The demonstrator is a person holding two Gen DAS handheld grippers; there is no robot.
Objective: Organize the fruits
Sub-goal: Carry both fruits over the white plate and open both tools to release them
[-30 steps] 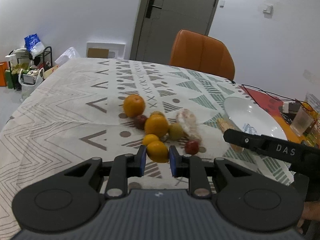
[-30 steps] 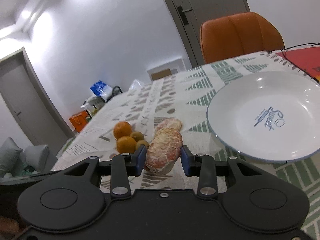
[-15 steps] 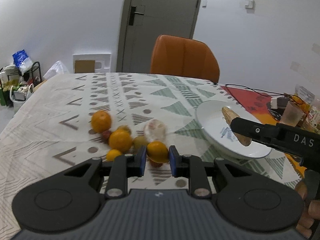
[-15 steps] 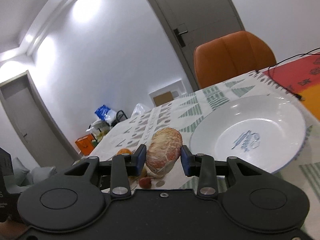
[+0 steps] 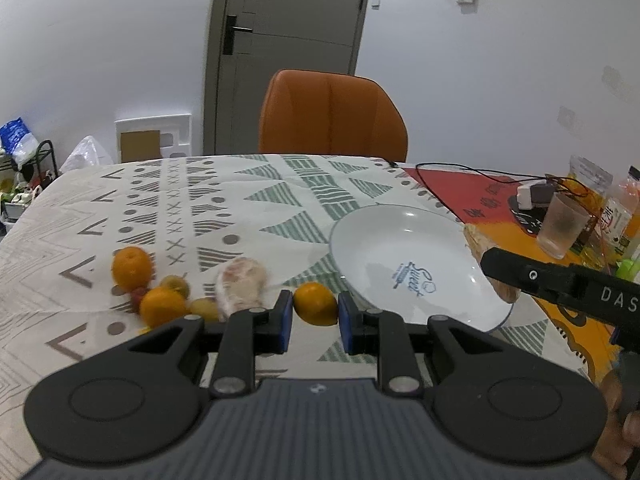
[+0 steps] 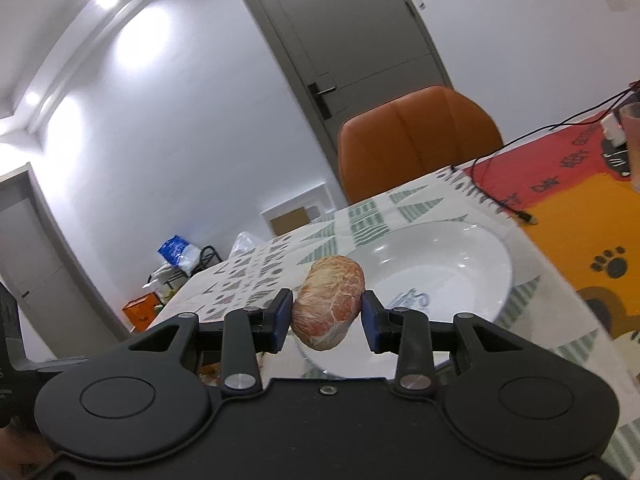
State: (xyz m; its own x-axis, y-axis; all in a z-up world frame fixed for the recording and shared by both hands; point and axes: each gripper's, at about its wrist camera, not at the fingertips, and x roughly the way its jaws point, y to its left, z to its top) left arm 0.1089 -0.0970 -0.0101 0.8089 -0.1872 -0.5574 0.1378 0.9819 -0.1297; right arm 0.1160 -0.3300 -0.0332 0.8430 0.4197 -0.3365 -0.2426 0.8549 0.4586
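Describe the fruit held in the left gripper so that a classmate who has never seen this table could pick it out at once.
Start at the white plate on the patterned tablecloth. Just off its near-left rim, the left gripper pinches a small orange. Unlike the other oranges lying farther left, it is clamped between blue pads.

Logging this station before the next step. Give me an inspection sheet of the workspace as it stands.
Surface: table under a patterned tablecloth; red and orange mat at the right.
Job's things: white plate, nothing in it; small orange; peeled pomelo piece; second pomelo piece and a cluster of fruits on the cloth.
Clutter: glass, packets and bottles at the far right.
Grippers: left gripper shut on the small orange; right gripper shut on the peeled pomelo piece, by the plate.
Cables: black cable across the mat.
Surroundings: orange chair, grey door, rack with bags.
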